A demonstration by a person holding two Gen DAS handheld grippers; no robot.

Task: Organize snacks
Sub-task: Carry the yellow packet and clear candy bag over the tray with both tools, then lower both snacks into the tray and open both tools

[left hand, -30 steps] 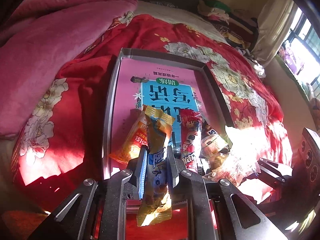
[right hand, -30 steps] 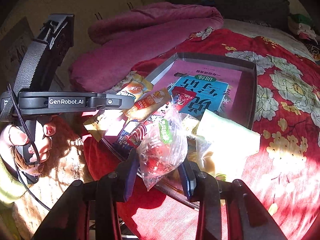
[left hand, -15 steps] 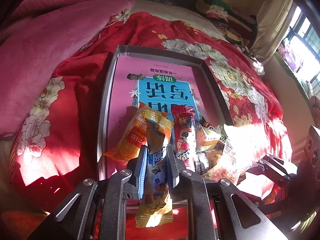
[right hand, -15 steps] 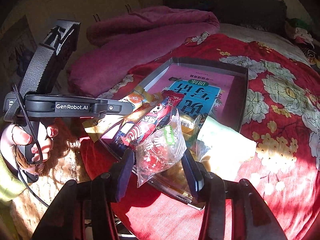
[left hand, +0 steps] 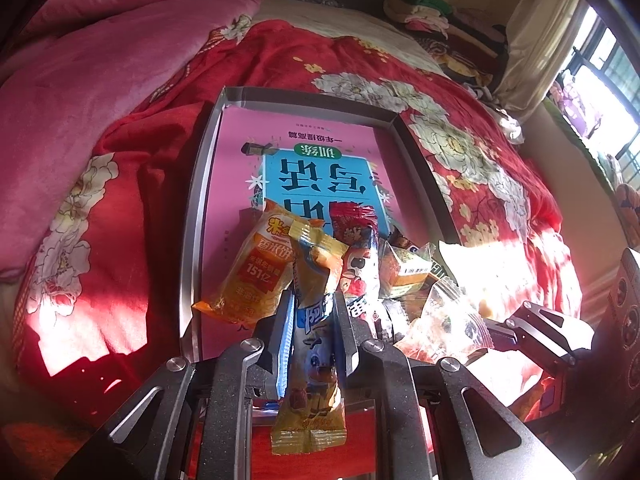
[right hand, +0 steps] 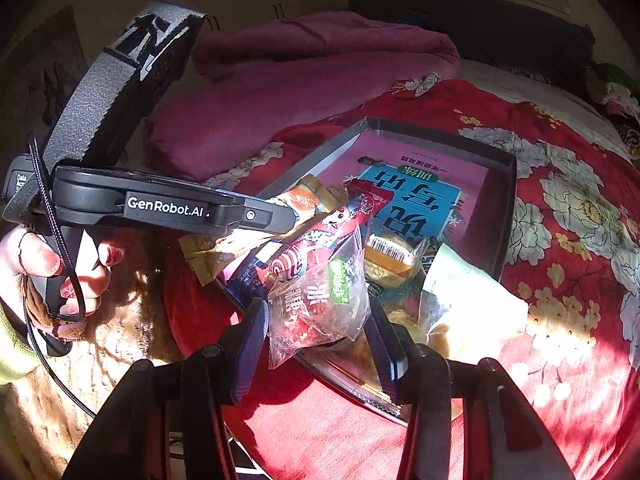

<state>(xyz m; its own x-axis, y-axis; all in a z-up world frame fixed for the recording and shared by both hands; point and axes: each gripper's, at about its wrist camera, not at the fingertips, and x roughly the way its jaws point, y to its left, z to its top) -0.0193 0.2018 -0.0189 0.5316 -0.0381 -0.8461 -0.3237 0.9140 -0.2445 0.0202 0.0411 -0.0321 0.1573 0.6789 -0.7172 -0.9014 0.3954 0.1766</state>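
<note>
My left gripper is shut on a long yellow and blue snack packet, held upright over the near end of a grey metal tray. The packet's tail hangs down between the arms. In the tray lies a pink and blue book with a heap of snacks on its near end. My right gripper is open, its fingers standing beside a clear bag of red sweets that rests on the heap at the tray's edge. Seen from the right wrist, the left gripper reaches in from the left, its tips hidden by packets.
In the heap are an orange packet, a red stick packet, a small yellow cake pack and a pale sunlit packet. The tray sits on a red flowered bedspread. A pink quilt lies at the left.
The right jaws have widened around the clear bag, which now sits looser between them. The left gripper keeps its hold on the yellow and blue packet, in the same place.
</note>
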